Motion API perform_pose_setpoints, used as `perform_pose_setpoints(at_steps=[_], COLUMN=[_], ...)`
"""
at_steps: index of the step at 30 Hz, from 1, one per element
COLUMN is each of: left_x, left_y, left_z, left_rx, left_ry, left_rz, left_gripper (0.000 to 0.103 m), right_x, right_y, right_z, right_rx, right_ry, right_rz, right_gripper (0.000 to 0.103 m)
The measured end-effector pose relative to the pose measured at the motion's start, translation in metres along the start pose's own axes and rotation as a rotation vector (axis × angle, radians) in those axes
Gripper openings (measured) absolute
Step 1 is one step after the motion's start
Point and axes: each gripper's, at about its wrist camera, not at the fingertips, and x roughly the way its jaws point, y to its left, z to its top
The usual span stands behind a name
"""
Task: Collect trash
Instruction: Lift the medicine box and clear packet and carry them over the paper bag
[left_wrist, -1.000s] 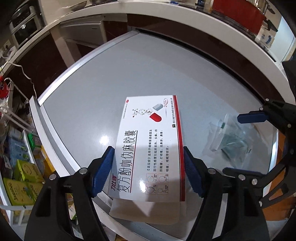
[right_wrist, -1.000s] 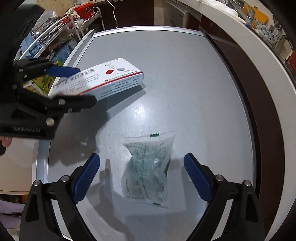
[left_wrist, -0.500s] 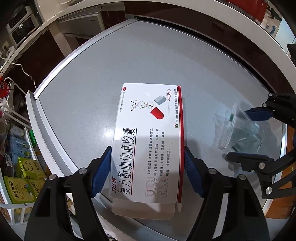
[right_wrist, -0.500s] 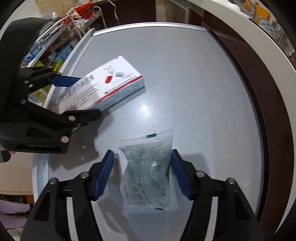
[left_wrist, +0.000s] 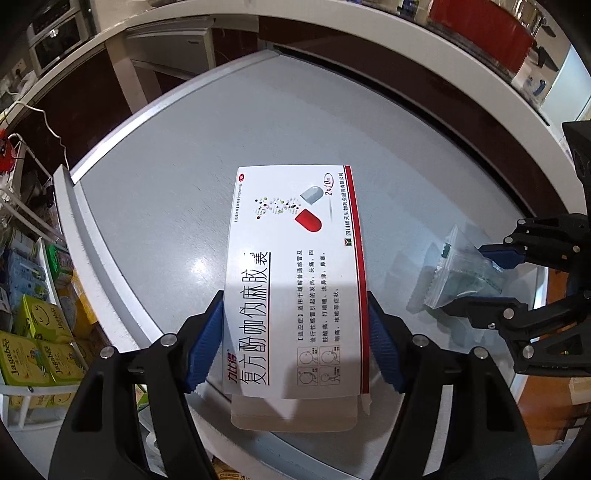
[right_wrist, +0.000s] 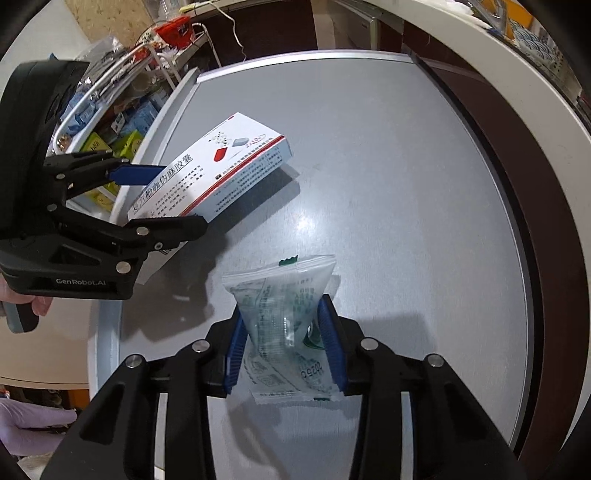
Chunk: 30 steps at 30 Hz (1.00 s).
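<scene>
**Both grips set; slip risks on box and bag**

Left wrist view: the left gripper clamps the box across its width, near the flapped end. The far end overhangs the table, so the box may pivot or slide out. Box looks lifted, though contact underneath cannot be confirmed.

Right wrist view: the right gripper, jaws just closed, pinches the bag, which has crumpled between the pads. The film is thin and slick; it may pull free on lifting or tear at the seam.

Right tongs around plastic packet
</scene>
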Motion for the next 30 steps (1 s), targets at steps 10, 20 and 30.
perform_pose_setpoints(at_steps=[10, 20, 30], left_x=[-0.048, -0.111, -0.157], left_y=[-0.011, -0.055, -0.121], left_z=[-0.008, -0.027, -0.078], left_rx=[-0.055, -0.087, -0.063], left_ry=[-0.111, -0.234, -0.281], left_rz=[0.025, 0.032, 0.072], left_gripper=[0.071, 0.071, 0.071], right_x=[-0.052, -0.126, -0.185], right_y=[-0.007, -0.011, -0.010], right_z=[-0.007, -0.032, -0.082], right_rx=[0.027, 0.025, -0.001], right_ry=[-0.102, -0.235, -0.297], right_rz=[0.019, 0.046, 0.061], right_gripper=[0.038, 0.038, 0.038])
